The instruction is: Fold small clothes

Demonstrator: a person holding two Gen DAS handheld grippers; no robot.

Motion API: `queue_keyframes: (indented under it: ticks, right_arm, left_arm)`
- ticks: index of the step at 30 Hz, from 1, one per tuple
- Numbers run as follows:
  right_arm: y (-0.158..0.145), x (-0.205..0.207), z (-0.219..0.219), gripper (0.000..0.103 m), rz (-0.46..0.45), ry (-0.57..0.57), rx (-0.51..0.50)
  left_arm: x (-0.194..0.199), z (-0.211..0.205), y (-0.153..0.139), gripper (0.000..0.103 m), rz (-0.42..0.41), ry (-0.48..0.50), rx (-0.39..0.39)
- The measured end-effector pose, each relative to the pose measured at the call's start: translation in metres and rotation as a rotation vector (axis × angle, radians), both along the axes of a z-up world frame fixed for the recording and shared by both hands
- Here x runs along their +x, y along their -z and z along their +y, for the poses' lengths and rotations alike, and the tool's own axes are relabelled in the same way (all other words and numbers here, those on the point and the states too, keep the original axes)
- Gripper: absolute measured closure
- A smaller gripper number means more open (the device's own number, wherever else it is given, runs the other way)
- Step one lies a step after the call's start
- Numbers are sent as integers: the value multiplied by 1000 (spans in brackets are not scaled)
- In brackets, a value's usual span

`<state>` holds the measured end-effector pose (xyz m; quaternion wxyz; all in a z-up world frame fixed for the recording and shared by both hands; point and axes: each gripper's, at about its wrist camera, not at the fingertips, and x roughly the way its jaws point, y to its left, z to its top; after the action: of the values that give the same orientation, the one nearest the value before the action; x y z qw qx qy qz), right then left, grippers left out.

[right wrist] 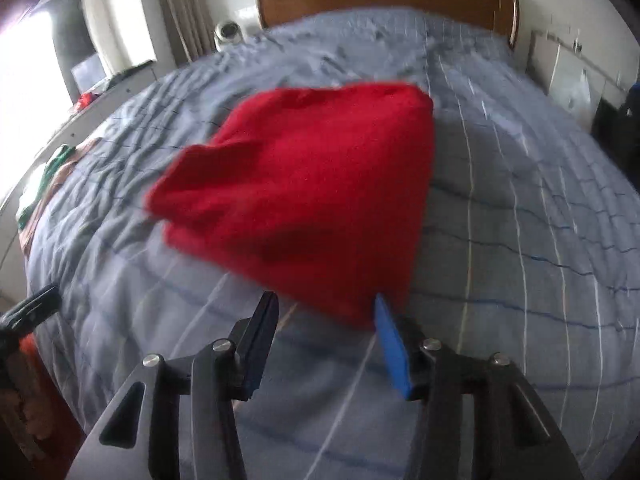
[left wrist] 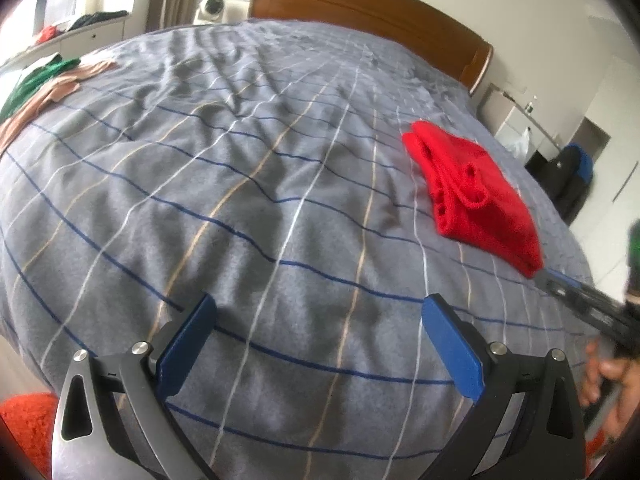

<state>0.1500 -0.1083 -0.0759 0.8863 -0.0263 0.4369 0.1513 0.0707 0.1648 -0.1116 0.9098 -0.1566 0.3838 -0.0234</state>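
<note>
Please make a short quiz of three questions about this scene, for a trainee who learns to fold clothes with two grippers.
1. True or false: the left gripper is shut on the red garment.
2. Where do the green and beige clothes lie: A) beside the red garment, B) at the far left edge of the bed, C) on the headboard?
3. Fill in: the right gripper is open, near the red garment's ____ corner.

Key: 1 false; 2 B; 3 nearest.

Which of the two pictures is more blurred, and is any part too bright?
Right wrist view: red garment and bedspread smeared by motion blur; window blown out. Left wrist view: mostly sharp, strong fisheye bending of the bedspread lines.
</note>
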Motion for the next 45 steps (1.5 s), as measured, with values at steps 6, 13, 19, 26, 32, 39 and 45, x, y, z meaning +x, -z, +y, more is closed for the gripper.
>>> queue_keyframes:
  ticks: [6, 13, 19, 26, 32, 39, 45]
  right_arm:
    - [-13, -61, -15, 28, -139, 8, -17]
    - [8, -78, -62, 23, -151, 134, -25]
    - [35, -84, -76, 12, -110, 167, -31]
    - [46, -90, -81, 1, -125, 168, -14]
    - [51, -94, -79, 0, -141, 166, -26]
    - [53, -94, -75, 0, -147, 169, -51]
    - [55, -96, -75, 0, -168, 169, -55]
  left_arm:
    - [1, -3, 3, 1, 8, -21, 24]
    - [0, -23, 11, 1, -20, -53, 104]
    - [5, -38, 21, 0, 25, -56, 215]
    - [7, -44, 24, 0, 32, -65, 268]
    - [7, -45, 24, 0, 40, -65, 279]
    - [4, -38, 19, 0, 63, -31, 228]
    - [5, -45, 20, 0, 61, -32, 263]
